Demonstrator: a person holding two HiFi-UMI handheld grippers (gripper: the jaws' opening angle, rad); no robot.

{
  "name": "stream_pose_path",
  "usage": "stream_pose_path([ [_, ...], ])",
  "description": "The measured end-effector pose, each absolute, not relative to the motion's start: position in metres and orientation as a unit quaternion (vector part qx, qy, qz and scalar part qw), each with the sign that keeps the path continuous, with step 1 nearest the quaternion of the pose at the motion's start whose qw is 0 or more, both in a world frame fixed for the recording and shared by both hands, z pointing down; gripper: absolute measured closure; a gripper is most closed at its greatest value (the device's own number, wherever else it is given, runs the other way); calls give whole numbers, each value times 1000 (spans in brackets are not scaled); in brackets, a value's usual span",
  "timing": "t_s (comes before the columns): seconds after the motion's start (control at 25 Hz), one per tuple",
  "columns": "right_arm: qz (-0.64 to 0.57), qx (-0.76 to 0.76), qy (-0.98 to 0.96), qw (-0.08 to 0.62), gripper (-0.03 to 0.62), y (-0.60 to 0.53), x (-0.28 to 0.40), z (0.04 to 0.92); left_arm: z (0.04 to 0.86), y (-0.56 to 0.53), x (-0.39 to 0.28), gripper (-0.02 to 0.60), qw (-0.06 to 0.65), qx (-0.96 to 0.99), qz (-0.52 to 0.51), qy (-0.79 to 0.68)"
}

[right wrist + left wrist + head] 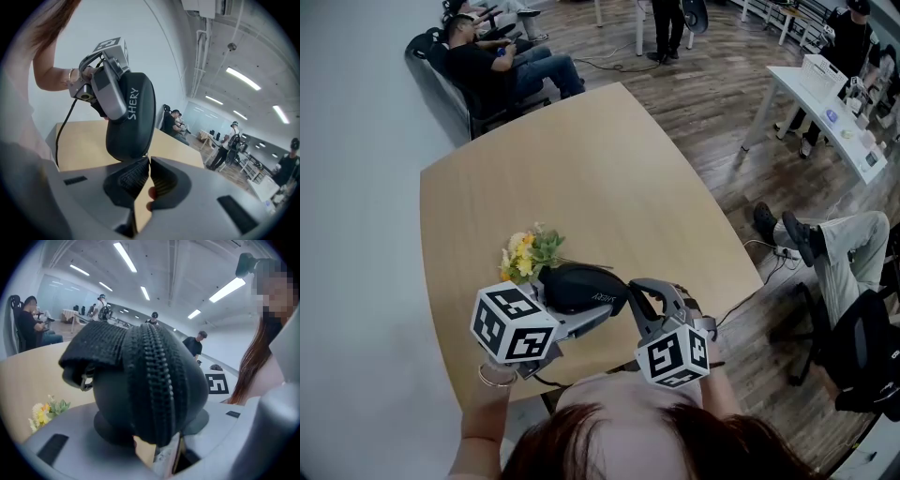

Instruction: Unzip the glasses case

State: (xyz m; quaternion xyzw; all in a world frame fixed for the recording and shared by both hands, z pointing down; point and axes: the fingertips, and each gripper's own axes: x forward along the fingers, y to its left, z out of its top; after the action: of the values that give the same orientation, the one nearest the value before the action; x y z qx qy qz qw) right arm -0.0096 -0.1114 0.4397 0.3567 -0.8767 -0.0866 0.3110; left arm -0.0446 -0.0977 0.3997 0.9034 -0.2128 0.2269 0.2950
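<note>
Nearest the person, the left gripper (586, 314) is clamped across the glasses case (577, 286). Its jaws are held fairly wide by the case's body, with the pads pressed on both sides. The case is held up off the table (609, 178), over its near edge.

In the left gripper view the zipper (157, 380) runs up the middle of the case, with its teeth closed along all the length that shows. A fabric strap (93, 345) with a small metal ring (86, 382) hangs at the case's upper left.

At the case's right end, the right gripper (636, 289) has its jaws drawn together, the tips meeting right against the case's rim. It may be pinching the zipper tab there, but the tab is too small to make out, so I would not count on it.

Judging from this, the step in hand is getting hold of the tab and starting the pull. To do it well, the left clamp should be firm and sit off the zipper line. The right tips should grip the tab itself, not the cloth. The pull should follow the curve of the case rather than drag away from it.

Just beyond the case, yellow flowers (525, 253) lie on the table. Well beyond the case, past the table's far corner, a person (502, 66) sits.
</note>
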Motion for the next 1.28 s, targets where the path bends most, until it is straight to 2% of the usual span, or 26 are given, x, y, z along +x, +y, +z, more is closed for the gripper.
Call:
stream_pose_path([
  [1.28, -105, 340, -866, 353, 576, -101, -7, 455, 425, -82, -34, 362, 255, 888, 344, -171],
])
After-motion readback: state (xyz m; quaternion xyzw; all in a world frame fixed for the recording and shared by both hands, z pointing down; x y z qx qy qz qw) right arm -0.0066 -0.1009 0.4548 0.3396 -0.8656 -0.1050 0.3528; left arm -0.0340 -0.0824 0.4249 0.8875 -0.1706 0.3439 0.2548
